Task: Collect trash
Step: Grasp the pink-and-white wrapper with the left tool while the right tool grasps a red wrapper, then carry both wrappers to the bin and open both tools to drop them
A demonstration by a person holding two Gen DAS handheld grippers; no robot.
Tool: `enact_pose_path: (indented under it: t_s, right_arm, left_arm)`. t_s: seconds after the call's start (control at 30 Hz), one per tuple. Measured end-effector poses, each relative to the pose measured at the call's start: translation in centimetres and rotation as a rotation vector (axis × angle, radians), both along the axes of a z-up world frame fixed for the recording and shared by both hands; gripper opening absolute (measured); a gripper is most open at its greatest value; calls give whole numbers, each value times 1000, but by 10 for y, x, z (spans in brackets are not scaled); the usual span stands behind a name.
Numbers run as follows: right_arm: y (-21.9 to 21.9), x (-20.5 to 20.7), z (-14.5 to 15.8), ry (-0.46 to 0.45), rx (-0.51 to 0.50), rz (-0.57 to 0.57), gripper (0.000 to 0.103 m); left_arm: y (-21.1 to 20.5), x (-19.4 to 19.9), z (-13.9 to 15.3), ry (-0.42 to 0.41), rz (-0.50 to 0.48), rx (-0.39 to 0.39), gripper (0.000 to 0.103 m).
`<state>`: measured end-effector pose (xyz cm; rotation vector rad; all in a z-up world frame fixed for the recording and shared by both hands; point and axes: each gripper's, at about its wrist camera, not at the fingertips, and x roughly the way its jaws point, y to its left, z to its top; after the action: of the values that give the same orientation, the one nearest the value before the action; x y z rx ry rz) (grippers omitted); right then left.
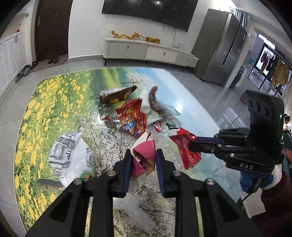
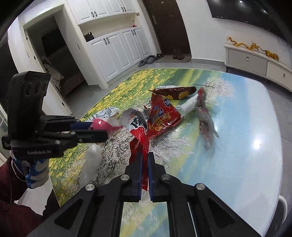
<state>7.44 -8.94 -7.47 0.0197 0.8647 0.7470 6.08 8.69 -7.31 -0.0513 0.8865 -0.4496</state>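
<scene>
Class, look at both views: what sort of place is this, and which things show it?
Most likely a home living room: a wall-mounted television above a low media cabinet, and shoes by the entrance door.

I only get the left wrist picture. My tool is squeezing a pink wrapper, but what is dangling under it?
Observer: In the right wrist view, a clear plastic bag hangs below the pink wrapper that the left gripper holds.
Operator: And the other tool, side-on for me, has it really caught that red wrapper?
Observer: Yes. The right gripper is shut on the red wrapper, the foil pinched flat between its pads.
Operator: Anything behind me on the left?
Observer: White cupboards with an open shelf, and a dark doorway beside them.
</scene>
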Motion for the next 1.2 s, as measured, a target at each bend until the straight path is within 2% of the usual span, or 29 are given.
enact_pose_path:
  t_s: [0.37, 0.5, 0.7, 0.73, 0.83, 1.03, 1.13, 1.2]
  right_arm:
    - [-61, -33, 25, -55, 76, -140, 6]
    - [-75, -34, 20, -29, 81, -164, 6]
    - [-61, -19, 0, 9, 32, -138, 8]
    - [-56, -14, -3, 14, 18, -133, 9]
    - [-41, -4, -12, 17, -13, -111, 39]
    - [-20, 12, -31, 33, -97, -100, 36]
    - [-14, 16, -39, 36, -145, -95, 30]
    - [-11, 17, -42, 27, -160, -96, 19]
  left_arm:
    - [-8, -18, 25, -31, 19, -39, 24]
    - [-16, -21, 27, -28, 15, -46, 24]
    - [-15, -18, 18, -9, 26, -46, 24]
    - [-13, -16, 16, -4, 30, -48, 24]
    - [-8, -14, 11, 6, 38, -52, 24]
    - [2, -7, 2, 23, 48, -58, 24]
    - [4, -5, -3, 34, 53, -64, 24]
    - [5, -6, -5, 39, 55, -66, 24]
